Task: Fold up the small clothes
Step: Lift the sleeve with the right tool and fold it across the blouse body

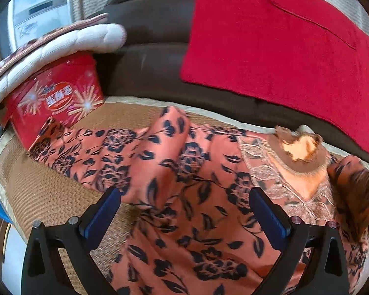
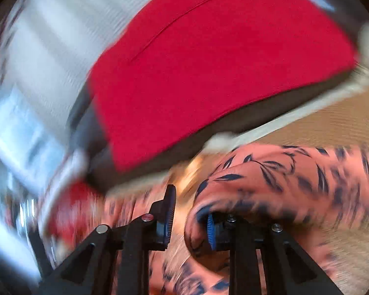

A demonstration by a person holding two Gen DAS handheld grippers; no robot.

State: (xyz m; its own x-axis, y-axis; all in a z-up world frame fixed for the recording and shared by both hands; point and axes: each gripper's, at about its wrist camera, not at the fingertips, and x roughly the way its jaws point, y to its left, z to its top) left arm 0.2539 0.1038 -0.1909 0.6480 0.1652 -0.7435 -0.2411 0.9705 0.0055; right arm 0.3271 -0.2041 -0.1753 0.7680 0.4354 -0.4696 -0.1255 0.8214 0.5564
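Left wrist view, sharp. My left gripper [image 1: 184, 204] hangs over the garment [image 1: 184, 177] with its jaws spread wide; the blue pads [image 1: 103, 213] stand well apart and nothing is pinched between them. The garment is salmon-orange with a dark blue rose-and-leaf print. It lies rumpled on a woven mat [image 1: 49, 196], one ridge of cloth rising between the pads and running away from the camera. A lace-trimmed neckline [image 1: 283, 189] shows at the right, with a brown patch [image 1: 302, 152] just beyond it.

Behind the mat is a dark brown sofa [image 1: 155, 56] with a red cloth [image 1: 270, 49] draped over its seat and back. At the left a red box [image 1: 59, 95] with a firework print stands on the mat, touching the garment's far left corner. A white quilted pad [image 1: 69, 46] rests on top of the box.

Right wrist view, heavily blurred. My right gripper [image 2: 188, 216] has a narrow gap between its pads. A fold of the garment [image 2: 270, 184] is draped over the right-hand finger [image 2: 210, 231] and hides most of it. The left-hand finger [image 2: 168, 211] stands bare, clear of the cloth. I see no clamp on the cloth; the fold wraps one finger only. The red cloth [image 2: 209, 73] fills the upper frame, with the mat [image 2: 344, 127] at the right.
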